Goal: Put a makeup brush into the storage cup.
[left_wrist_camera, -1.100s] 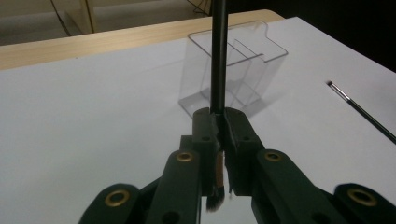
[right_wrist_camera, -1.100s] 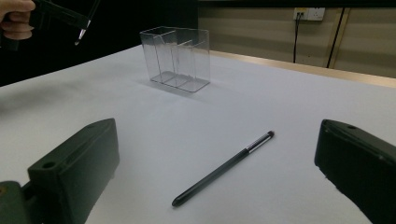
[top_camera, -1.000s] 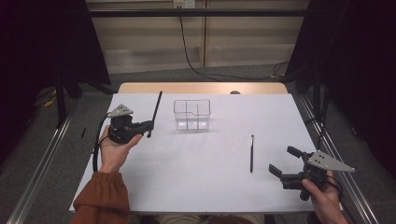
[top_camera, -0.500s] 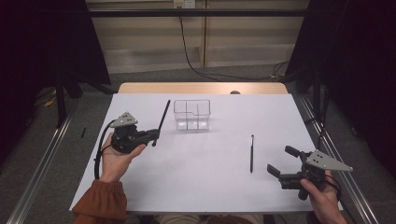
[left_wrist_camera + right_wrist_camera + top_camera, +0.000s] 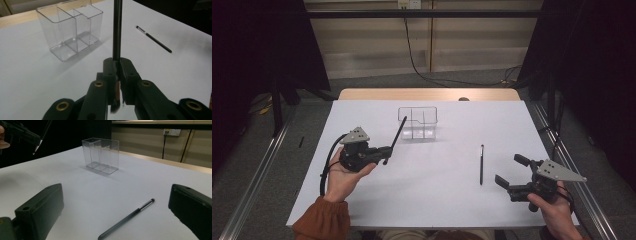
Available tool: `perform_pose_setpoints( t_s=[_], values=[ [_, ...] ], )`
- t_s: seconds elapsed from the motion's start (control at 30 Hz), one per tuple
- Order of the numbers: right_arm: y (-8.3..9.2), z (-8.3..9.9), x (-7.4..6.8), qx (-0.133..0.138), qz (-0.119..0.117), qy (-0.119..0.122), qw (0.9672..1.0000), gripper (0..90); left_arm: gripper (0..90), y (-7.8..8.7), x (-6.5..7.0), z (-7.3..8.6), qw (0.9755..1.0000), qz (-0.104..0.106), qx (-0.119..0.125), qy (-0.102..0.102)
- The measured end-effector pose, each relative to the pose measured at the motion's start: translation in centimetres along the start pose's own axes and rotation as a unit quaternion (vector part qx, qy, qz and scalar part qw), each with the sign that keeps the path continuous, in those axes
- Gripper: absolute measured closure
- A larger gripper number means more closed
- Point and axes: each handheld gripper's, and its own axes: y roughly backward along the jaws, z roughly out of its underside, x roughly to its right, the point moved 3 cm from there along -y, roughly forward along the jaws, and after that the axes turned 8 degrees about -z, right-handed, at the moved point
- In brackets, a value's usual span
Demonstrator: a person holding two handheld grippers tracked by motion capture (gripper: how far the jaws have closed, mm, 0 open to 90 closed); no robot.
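Two brushes, one clear organizer: first brush in transit.

Your left tongs (image 5: 384, 150) pinch a black brush (image 5: 395, 138), tip at the organizer's (image 5: 418, 122) seven o'clock. Stand it upright over one compartment before letting go. Right tongs (image 5: 511, 172) are spread, second brush (image 5: 481, 164) at their ten o'clock on the tabletop (image 5: 442, 200).

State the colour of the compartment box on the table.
Clear and colourless, a see-through box; the left gripper view shows it best.
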Motion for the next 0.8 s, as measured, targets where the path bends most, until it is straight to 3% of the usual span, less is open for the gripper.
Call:
perform_pose_setpoints(
  t_s=[0.37, 0.8],
  values=[
    [-2.0, -0.7, -0.8, -0.013, -0.033, -0.003, 0.9994, 0.0, 84.0, -1.0, 2.5, -0.2, 0.9988, 0.035, -0.015, -0.030],
    [-5.1, -2.3, -1.2, -0.019, -0.073, 0.010, 0.9971, 0.0, 84.0, -1.7, 3.9, 0.0, 0.9969, 0.060, -0.035, -0.038]
  ],
)
